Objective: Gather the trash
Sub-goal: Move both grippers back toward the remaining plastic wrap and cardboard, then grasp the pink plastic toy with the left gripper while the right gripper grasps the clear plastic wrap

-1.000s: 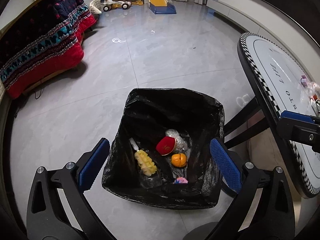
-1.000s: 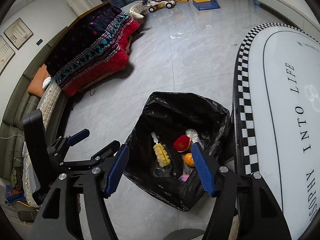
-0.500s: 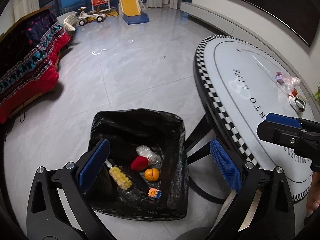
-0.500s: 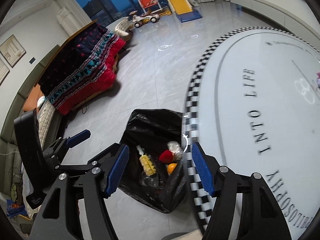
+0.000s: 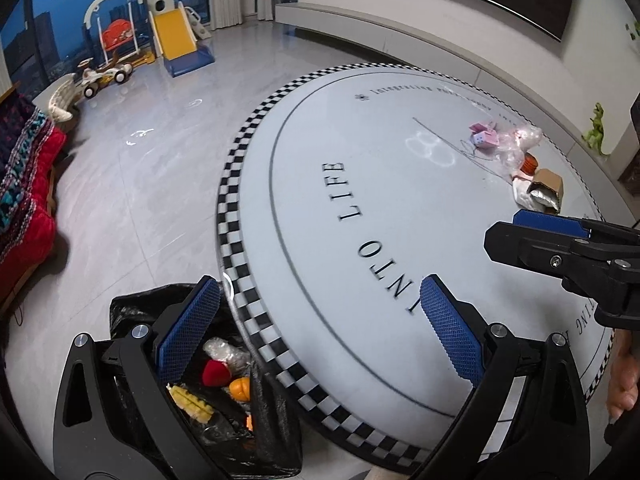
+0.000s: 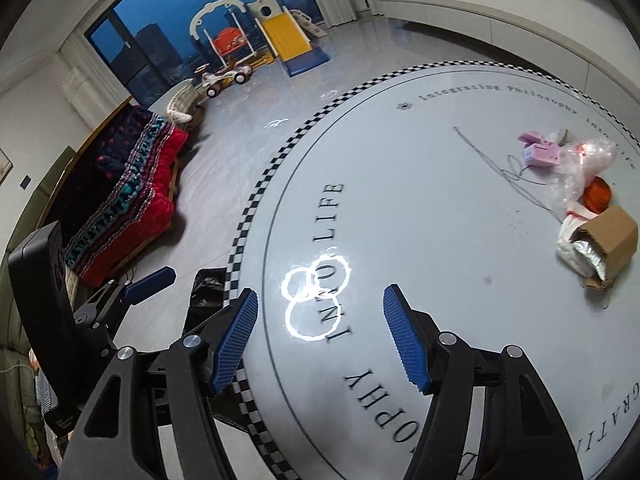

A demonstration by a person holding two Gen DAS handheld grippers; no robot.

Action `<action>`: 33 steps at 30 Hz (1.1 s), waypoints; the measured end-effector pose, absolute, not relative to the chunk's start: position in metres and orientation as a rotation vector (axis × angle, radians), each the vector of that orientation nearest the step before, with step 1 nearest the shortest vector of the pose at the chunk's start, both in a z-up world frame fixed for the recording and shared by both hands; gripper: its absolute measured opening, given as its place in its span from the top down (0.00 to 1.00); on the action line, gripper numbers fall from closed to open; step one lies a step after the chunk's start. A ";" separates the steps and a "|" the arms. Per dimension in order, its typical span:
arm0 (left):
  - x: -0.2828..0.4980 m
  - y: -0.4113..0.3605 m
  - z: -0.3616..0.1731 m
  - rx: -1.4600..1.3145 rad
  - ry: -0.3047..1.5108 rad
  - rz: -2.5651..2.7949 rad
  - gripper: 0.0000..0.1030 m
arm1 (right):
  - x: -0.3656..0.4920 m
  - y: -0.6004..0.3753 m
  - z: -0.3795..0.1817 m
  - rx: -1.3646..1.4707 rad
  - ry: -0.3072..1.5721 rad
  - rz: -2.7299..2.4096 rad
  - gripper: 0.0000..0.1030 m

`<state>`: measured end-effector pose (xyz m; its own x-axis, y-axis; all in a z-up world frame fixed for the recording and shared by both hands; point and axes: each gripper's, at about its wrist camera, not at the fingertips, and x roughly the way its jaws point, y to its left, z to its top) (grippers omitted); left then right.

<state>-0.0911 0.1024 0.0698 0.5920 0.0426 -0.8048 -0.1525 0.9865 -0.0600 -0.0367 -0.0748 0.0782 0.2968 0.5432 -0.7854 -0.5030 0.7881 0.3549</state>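
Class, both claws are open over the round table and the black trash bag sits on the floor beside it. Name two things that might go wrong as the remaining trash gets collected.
1. The crumpled clear plastic lies against the pink box and over the orange item; a grasp by the right claw may drag its neighbours along.
2. The trash bag sits partly under the table edge, so a dropped piece could miss its opening.

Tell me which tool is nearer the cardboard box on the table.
Right. In the left wrist view, the right tool reaches over the table, its tip just short of the cardboard box. The left tool hangs back at the table edge above the trash bag.
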 end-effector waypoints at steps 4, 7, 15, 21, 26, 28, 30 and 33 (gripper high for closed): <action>-0.062 0.077 0.068 -0.131 0.932 0.071 0.06 | -0.012 -0.106 0.080 0.064 1.053 0.633 0.35; -0.040 0.059 0.064 -0.143 0.939 0.045 0.06 | 0.009 -0.129 0.080 0.087 1.047 0.585 0.35; 0.022 0.015 0.062 -0.130 0.957 -0.015 0.06 | 0.073 -0.186 0.070 0.145 1.055 0.444 0.35; 0.062 -0.008 0.061 -0.126 0.977 -0.045 0.06 | 0.114 -0.217 0.056 0.196 1.075 0.360 0.35; 0.095 -0.026 0.063 -0.100 0.973 -0.071 0.06 | 0.145 -0.240 0.044 0.251 1.099 0.292 0.35; 0.110 -0.031 0.062 -0.100 0.975 -0.083 0.06 | 0.155 -0.245 0.040 0.259 1.102 0.275 0.35; 0.125 -0.036 0.060 -0.097 0.979 -0.089 0.06 | 0.164 -0.246 0.038 0.260 1.106 0.268 0.35; 0.144 -0.041 0.055 -0.080 0.983 -0.089 0.06 | 0.175 -0.244 0.034 0.254 1.105 0.271 0.35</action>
<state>0.1437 -0.0407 0.0545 0.5515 -0.1117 -0.8267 0.0393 0.9934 -0.1080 0.1749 -0.2439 0.0335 0.4232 0.3387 -0.8403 -0.0887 0.9385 0.3337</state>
